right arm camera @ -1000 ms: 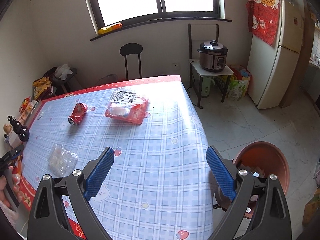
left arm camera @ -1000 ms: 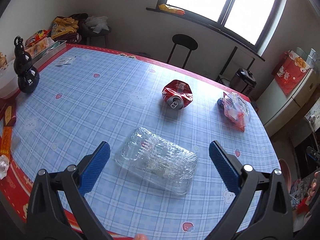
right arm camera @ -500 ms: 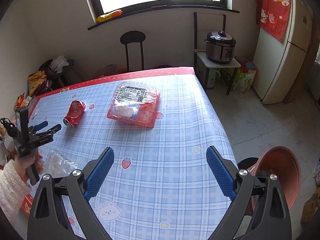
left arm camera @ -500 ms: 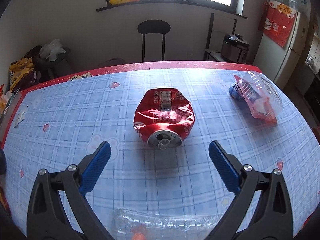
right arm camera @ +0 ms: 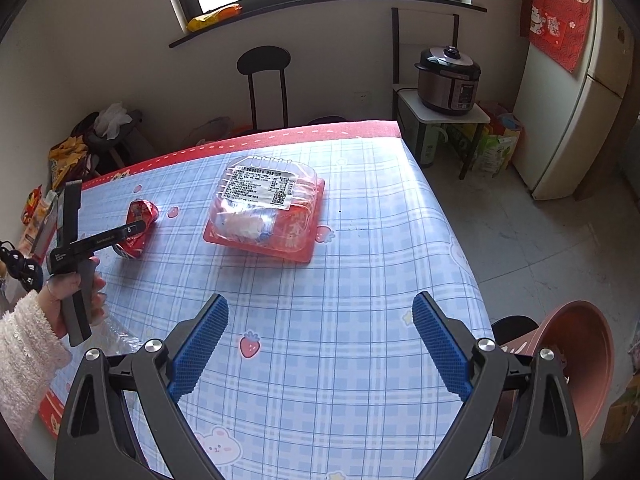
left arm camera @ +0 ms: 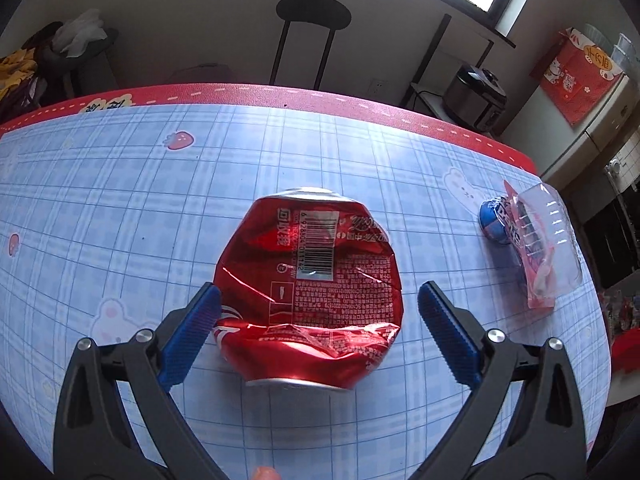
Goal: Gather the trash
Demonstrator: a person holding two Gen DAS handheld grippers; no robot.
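A crushed red can (left arm camera: 308, 292) lies on its side on the blue checked tablecloth (left arm camera: 120, 208). My left gripper (left arm camera: 319, 288) is open around it, with one blue pad on each side; the left pad (left arm camera: 192, 332) is almost against the can. In the right wrist view the same can (right arm camera: 138, 224) sits at the left. A clear plastic food box on a red tray (right arm camera: 266, 208) lies mid-table. My right gripper (right arm camera: 320, 300) hangs open above the near part of the table, holding nothing. A crumpled clear wrapper (right arm camera: 116, 336) lies at the near left edge.
A terracotta bin (right arm camera: 580, 364) stands on the floor off the table's right edge. A hand with a white fleecy sleeve (right arm camera: 28, 344) holds the left gripper. A black stool (right arm camera: 266, 76), a rice cooker (right arm camera: 450, 80) and a fridge (right arm camera: 580, 80) stand beyond the table.
My left gripper has moved forward past the clear wrapper and now straddles the red can. The right gripper has shifted a little closer to the table, still open.
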